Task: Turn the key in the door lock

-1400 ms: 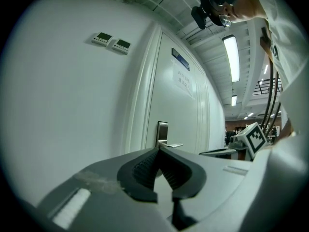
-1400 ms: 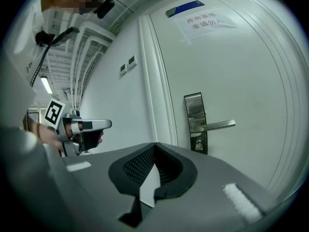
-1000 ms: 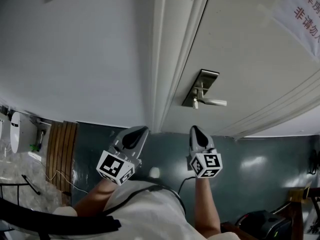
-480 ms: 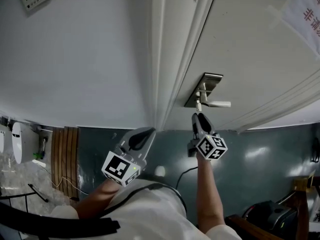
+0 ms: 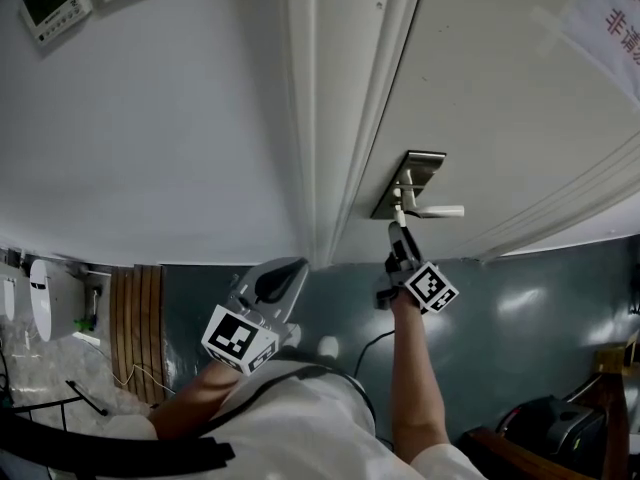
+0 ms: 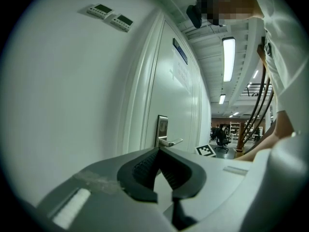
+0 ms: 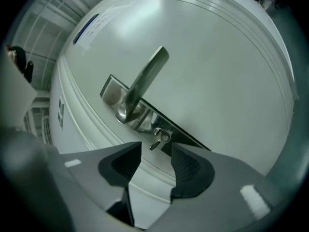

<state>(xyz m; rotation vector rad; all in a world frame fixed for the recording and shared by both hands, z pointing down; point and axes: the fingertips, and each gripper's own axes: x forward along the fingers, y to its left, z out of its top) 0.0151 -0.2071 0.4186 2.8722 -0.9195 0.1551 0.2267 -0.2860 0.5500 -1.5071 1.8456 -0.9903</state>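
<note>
A small silver key sticks out of the metal lock plate below the lever handle on the white door. My right gripper points level at the lock, rolled to one side. Its jaws have just been opening and now stand open, with the key a little ahead of the fingertips and untouched. From the head view the right gripper sits just under the lock plate and handle. My left gripper hangs back near the door frame, its jaws closed tip to tip on nothing.
The white door frame runs left of the lock, with a plain wall beyond it carrying control panels. A paper sign hangs on the door. A slatted wooden panel and cables lie on the floor at the left.
My right gripper moved up to the lock, rolled about its axis and opened its jaws. The left gripper drifted slightly towards the door frame.
</note>
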